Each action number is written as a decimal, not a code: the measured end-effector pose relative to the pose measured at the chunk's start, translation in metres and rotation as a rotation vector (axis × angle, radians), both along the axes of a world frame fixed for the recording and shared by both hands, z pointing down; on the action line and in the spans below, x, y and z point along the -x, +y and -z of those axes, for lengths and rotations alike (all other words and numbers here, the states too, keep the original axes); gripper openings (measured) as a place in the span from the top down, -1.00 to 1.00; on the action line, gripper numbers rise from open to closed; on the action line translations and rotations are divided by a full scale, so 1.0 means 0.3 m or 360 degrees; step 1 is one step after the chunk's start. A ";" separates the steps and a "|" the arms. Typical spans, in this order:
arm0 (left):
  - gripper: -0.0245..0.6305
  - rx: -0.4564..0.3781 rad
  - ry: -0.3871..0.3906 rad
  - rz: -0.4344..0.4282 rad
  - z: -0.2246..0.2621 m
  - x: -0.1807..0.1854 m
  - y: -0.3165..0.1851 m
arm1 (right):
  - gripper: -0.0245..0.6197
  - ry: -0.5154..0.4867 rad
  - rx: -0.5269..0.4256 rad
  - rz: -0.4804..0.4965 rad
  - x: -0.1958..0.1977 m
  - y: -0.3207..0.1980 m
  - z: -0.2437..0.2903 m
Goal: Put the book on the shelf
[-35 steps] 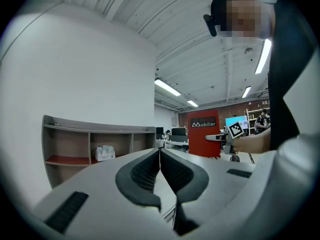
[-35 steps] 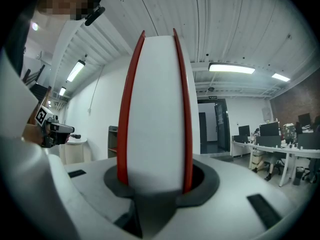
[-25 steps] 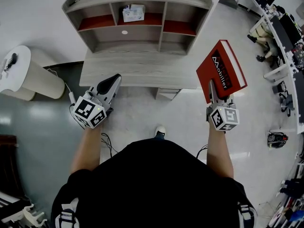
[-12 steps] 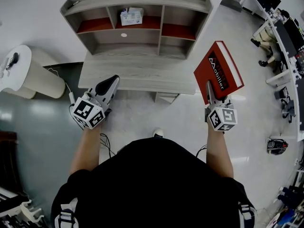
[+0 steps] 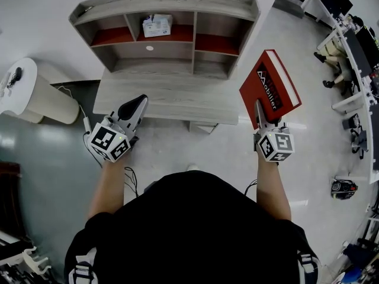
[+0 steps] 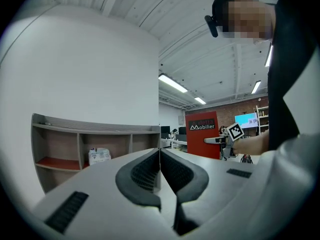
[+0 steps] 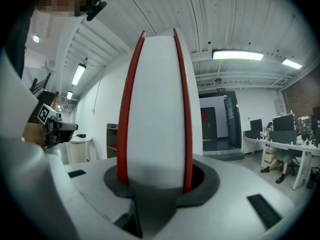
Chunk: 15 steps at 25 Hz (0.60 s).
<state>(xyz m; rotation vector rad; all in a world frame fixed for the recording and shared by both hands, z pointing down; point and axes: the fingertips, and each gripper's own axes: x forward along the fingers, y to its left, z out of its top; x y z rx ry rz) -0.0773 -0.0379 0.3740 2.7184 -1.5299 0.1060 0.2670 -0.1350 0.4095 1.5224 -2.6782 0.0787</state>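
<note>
- Thick red hardcover book (image 5: 271, 84): clamped at lower edge between jaws of right gripper (image 5: 258, 110); held in air, right of grey wooden shelf unit with red-lined compartments (image 5: 177, 9), not on it.
- Left gripper (image 5: 140, 101): jaws pressed together, nothing between; near front edge of grey desk top (image 5: 177, 96).

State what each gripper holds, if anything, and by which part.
The right gripper holds the red book by its near end, one jaw on each cover. The left gripper is shut and empty.

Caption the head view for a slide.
Right gripper holds a red book beside the desk; left gripper shut and empty, shelf ahead.
</note>
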 end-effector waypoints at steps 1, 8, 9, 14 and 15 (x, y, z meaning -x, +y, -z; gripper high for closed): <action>0.85 0.0000 0.0000 0.0012 -0.001 -0.002 -0.009 | 0.40 -0.0001 0.0001 0.0010 -0.003 -0.011 -0.002; 0.85 0.0038 0.0012 0.0043 -0.018 -0.039 -0.075 | 0.40 -0.0006 0.0007 0.0058 -0.014 -0.103 -0.015; 0.85 0.0040 0.0012 0.0038 -0.021 -0.045 -0.082 | 0.40 -0.0008 0.0011 0.0063 -0.012 -0.113 -0.019; 0.85 0.0028 0.0025 0.0031 -0.020 -0.065 -0.110 | 0.40 -0.0007 0.0011 0.0098 0.005 -0.132 -0.024; 0.85 0.0027 0.0028 0.0031 -0.019 -0.068 -0.112 | 0.40 -0.0005 0.0012 0.0101 0.006 -0.134 -0.025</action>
